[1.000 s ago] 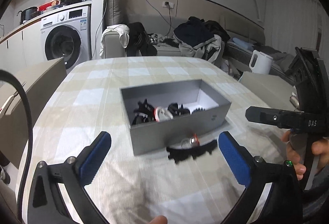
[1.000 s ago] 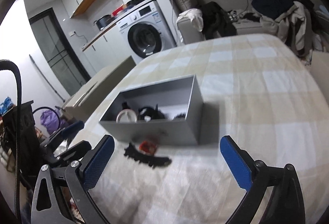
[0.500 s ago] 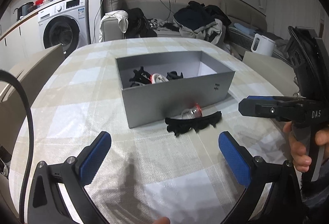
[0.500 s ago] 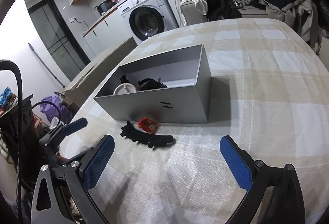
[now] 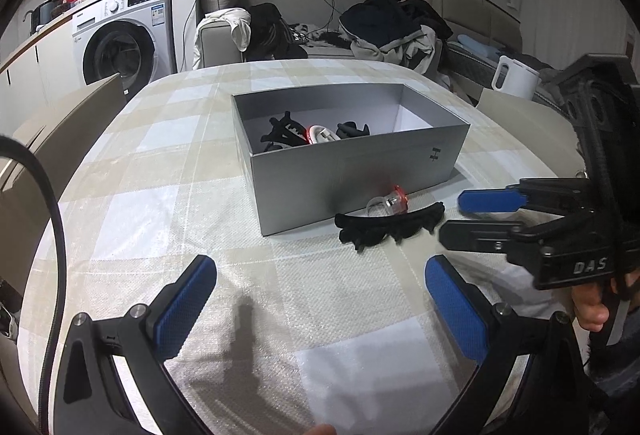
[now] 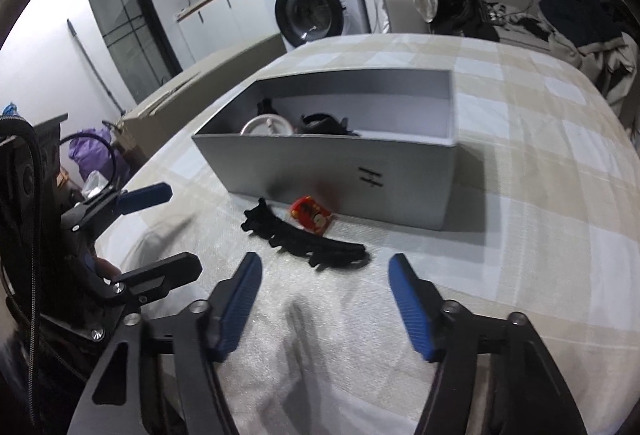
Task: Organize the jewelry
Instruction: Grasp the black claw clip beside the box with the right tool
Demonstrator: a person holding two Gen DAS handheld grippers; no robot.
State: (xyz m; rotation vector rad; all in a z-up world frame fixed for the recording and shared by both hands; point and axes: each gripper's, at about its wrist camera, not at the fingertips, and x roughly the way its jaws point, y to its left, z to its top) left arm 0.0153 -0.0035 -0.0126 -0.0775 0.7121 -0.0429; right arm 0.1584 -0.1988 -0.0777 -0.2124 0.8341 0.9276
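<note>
The black hair claw (image 6: 306,241) lies on the tablecloth (image 6: 540,235) just in front of the grey box (image 6: 340,171), with a small red trinket (image 6: 311,214) between them. Both the right gripper (image 6: 324,299) and left gripper (image 5: 320,305) are spread apart and hold nothing. The claw appears light, rigid and toothed; grip across its narrow spine at mid-length.

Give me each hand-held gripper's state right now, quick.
Left hand-held gripper: open, holding nothing.
Right hand-held gripper: open, holding nothing, pointed at the black hair clip on the table.
</note>
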